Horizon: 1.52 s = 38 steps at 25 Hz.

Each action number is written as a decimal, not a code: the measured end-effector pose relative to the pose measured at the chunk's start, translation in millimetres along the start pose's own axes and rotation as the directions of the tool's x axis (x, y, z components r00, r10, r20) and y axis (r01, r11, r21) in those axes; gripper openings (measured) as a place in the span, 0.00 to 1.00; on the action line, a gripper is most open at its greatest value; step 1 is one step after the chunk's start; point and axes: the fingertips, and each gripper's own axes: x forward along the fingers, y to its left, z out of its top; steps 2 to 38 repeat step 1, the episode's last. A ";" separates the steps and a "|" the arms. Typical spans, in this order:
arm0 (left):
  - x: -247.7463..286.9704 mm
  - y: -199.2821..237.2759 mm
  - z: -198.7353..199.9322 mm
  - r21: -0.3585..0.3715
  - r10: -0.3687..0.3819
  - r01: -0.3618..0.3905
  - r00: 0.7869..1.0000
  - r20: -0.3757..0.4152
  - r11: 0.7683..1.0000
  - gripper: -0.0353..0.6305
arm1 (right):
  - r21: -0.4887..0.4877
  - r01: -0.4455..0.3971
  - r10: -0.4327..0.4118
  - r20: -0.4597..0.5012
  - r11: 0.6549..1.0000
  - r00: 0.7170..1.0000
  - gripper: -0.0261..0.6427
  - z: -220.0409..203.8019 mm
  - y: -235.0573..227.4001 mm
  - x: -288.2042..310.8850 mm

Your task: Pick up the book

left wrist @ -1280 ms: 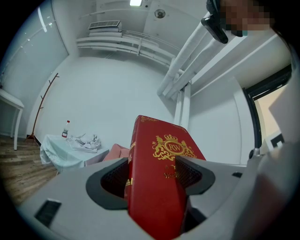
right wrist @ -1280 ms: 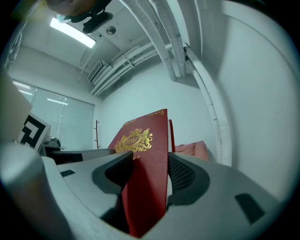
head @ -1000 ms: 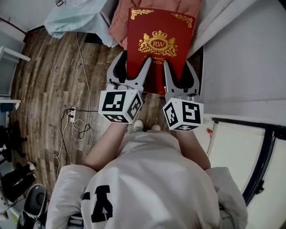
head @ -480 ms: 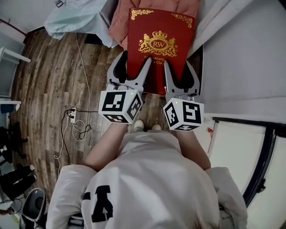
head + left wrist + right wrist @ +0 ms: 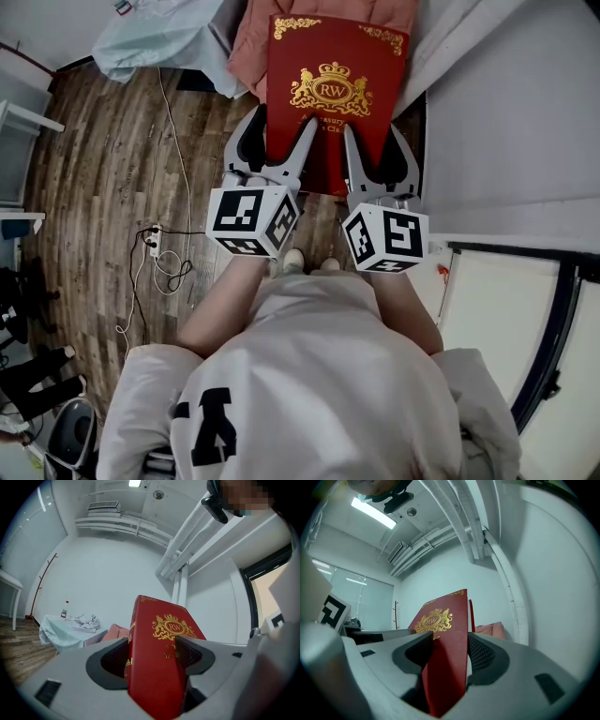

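"Above the wooden floor, what's that person got?"

"A red book with a gold crest on the cover. It's held up in the air in front of them, cover facing up, with its far end over a pink cloth."

"Held how?"

"Two pairs of tongs, side by side at its near end. The left tongs are clamped on the spine side, the right tongs on the open side."
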 end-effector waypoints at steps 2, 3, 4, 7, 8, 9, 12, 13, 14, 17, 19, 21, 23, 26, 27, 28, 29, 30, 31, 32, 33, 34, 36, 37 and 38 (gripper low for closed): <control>-0.2 0.5 0.0 0.000 -0.001 0.001 1.000 0.000 1.000 0.51 | 0.000 0.001 -0.001 0.001 1.000 1.000 0.39 -0.1 0.6 0.0; -0.2 0.5 0.0 0.000 -0.001 0.001 1.000 0.000 1.000 0.51 | 0.000 0.001 -0.001 0.001 1.000 1.000 0.39 -0.1 0.6 0.0; -0.2 0.5 0.0 0.000 -0.001 0.001 1.000 0.000 1.000 0.51 | 0.000 0.001 -0.001 0.001 1.000 1.000 0.39 -0.1 0.6 0.0; -0.2 0.5 0.0 0.000 -0.001 0.001 1.000 0.000 1.000 0.51 | 0.000 0.001 -0.001 0.001 1.000 1.000 0.39 -0.1 0.6 0.0; -0.2 0.5 0.0 0.000 -0.001 0.001 1.000 0.000 1.000 0.51 | 0.000 0.001 -0.001 0.001 1.000 1.000 0.39 -0.1 0.6 0.0; -0.2 0.5 0.0 0.000 -0.001 0.001 1.000 0.000 1.000 0.51 | 0.000 0.001 -0.001 0.001 1.000 1.000 0.39 -0.1 0.6 0.0; -0.2 0.5 0.0 0.000 -0.001 0.001 1.000 0.000 1.000 0.51 | 0.000 0.001 -0.001 0.001 1.000 1.000 0.39 -0.1 0.6 0.0; -0.2 0.5 0.0 0.000 -0.001 0.001 1.000 0.000 1.000 0.51 | 0.000 0.001 -0.001 0.001 1.000 1.000 0.39 -0.1 0.6 0.0; -0.2 0.5 0.0 0.000 -0.001 0.001 1.000 0.000 1.000 0.51 | 0.000 0.001 -0.001 0.001 1.000 1.000 0.39 -0.1 0.6 0.0; -0.2 0.5 0.0 0.000 -0.001 0.001 1.000 0.000 1.000 0.51 | 0.000 0.001 -0.001 0.001 1.000 1.000 0.39 -0.1 0.6 0.0; -0.2 0.5 0.0 0.000 -0.001 0.001 1.000 0.000 1.000 0.51 | 0.000 0.001 -0.001 0.001 1.000 1.000 0.39 -0.1 0.6 0.0; -0.2 0.5 0.0 0.000 -0.001 0.001 1.000 0.000 1.000 0.51 | 0.000 0.001 -0.001 0.001 1.000 1.000 0.39 -0.1 0.6 0.0; -0.2 0.5 0.0 0.000 -0.001 0.001 1.000 0.000 1.000 0.51 | 0.000 0.001 -0.001 0.001 1.000 1.000 0.39 -0.1 0.6 0.0; -0.2 0.5 0.0 0.000 -0.001 0.001 1.000 0.000 1.000 0.51 | 0.000 0.001 -0.001 0.001 1.000 1.000 0.39 -0.1 0.6 0.0; -0.2 0.5 0.0 0.000 -0.001 0.001 1.000 0.000 1.000 0.51 | 0.000 0.001 -0.001 0.001 1.000 1.000 0.39 -0.1 0.6 0.0; -0.2 0.5 0.0 0.000 -0.001 0.001 1.000 0.000 1.000 0.51 | 0.000 0.001 -0.001 0.001 1.000 1.000 0.39 -0.1 0.6 0.0; -0.2 0.5 0.0 0.000 -0.001 0.001 1.000 0.000 1.000 0.51 | 0.000 0.001 -0.001 0.001 1.000 1.000 0.39 -0.1 0.6 0.0; -0.2 0.5 0.0 0.000 -0.001 0.001 1.000 0.000 1.000 0.51 | 0.000 0.001 -0.001 0.001 1.000 1.000 0.39 -0.1 0.6 0.0; -0.2 0.5 0.0 0.000 -0.001 0.001 1.000 0.000 1.000 0.51 | 0.000 0.001 -0.001 0.001 1.000 1.000 0.39 -0.1 0.6 0.0; -0.2 0.5 0.0 0.000 -0.001 0.001 1.000 0.000 1.000 0.51 | 0.000 0.001 -0.001 0.001 1.000 1.000 0.39 -0.1 0.6 0.0; -0.2 0.5 0.0 0.000 -0.001 0.001 1.000 0.000 1.000 0.51 | 0.000 0.001 -0.001 0.001 1.000 1.000 0.39 -0.1 0.6 0.0; -0.2 0.5 0.0 0.000 -0.001 0.001 1.000 0.000 1.000 0.51 | 0.000 0.001 -0.001 0.001 1.000 1.000 0.39 -0.1 0.6 0.0; -0.2 0.5 0.0 0.000 -0.001 0.001 1.000 0.000 1.000 0.51 | 0.000 0.001 -0.001 0.001 1.000 1.000 0.39 -0.1 0.6 0.0; -0.2 0.5 0.0 0.000 -0.001 0.001 1.000 0.000 1.000 0.51 | 0.000 0.001 -0.001 0.001 1.000 1.000 0.39 -0.1 0.6 0.0; -0.2 0.5 0.0 0.000 -0.001 0.001 1.000 0.000 1.000 0.51 | 0.000 0.001 -0.001 0.001 1.000 1.000 0.39 -0.1 0.6 0.0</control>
